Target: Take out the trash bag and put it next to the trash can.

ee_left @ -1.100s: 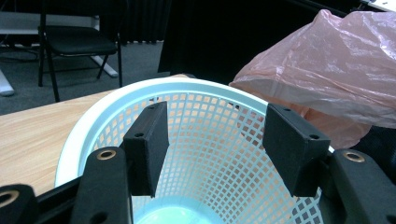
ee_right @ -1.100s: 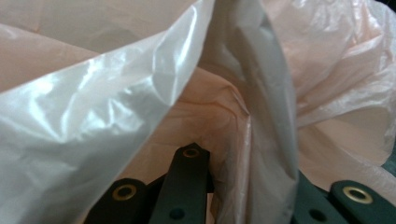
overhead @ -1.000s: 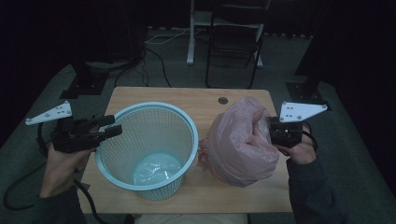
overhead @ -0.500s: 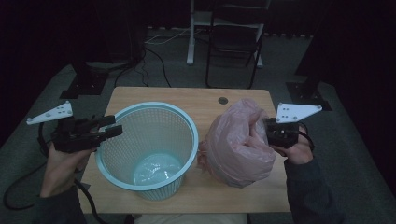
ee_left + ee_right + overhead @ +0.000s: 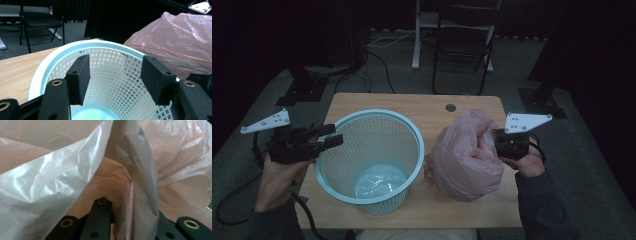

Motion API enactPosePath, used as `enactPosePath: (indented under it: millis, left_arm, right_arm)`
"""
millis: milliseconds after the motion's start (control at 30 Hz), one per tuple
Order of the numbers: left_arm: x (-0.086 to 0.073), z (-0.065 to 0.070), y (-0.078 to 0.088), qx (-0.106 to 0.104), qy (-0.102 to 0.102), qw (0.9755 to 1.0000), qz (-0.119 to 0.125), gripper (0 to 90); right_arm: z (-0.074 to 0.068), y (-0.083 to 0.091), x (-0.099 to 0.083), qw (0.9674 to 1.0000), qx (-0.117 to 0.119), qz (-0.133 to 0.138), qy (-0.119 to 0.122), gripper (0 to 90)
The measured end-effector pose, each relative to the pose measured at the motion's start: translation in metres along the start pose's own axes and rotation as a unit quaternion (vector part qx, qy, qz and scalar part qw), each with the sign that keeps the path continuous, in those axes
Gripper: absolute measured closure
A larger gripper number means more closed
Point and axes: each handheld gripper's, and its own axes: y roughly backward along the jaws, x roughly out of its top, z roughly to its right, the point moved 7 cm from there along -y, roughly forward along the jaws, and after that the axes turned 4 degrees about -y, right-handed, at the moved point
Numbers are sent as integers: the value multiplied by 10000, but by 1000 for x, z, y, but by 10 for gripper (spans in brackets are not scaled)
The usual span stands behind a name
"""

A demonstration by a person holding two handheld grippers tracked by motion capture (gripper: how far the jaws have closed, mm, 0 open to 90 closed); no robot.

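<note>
One wooden tabletop (image 5: 412, 107) carried two things. There was one pale blue mesh basket (image 5: 371, 159) at the left and one pink plastic bag (image 5: 464, 160) at the right. Two hand-held grippers were there: the left gripper (image 5: 329, 136) at the basket's left rim and the right gripper (image 5: 493, 142) at the bag. One dark chair (image 5: 464, 45) stood on the floor at the far side.

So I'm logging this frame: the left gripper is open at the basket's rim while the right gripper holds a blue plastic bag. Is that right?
Not quite: the plastic bag is pink, not blue, as the high view shows. The rest stands: the left gripper is open at the basket rim, and the right gripper holds the bag.
</note>
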Motion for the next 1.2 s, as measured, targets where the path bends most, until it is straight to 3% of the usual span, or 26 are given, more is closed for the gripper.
enactPosePath:
  millis: [667,1200]
  left_arm:
    - [0,0,0,5,14,10000,-1,411]
    - [-1,-1,0,10,27,10000,-3,410]
  right_arm:
    - [16,-20,-19,9993,-122,-310,-185,875]
    - [35,-41,-37,9965,-431,-657,-296,870]
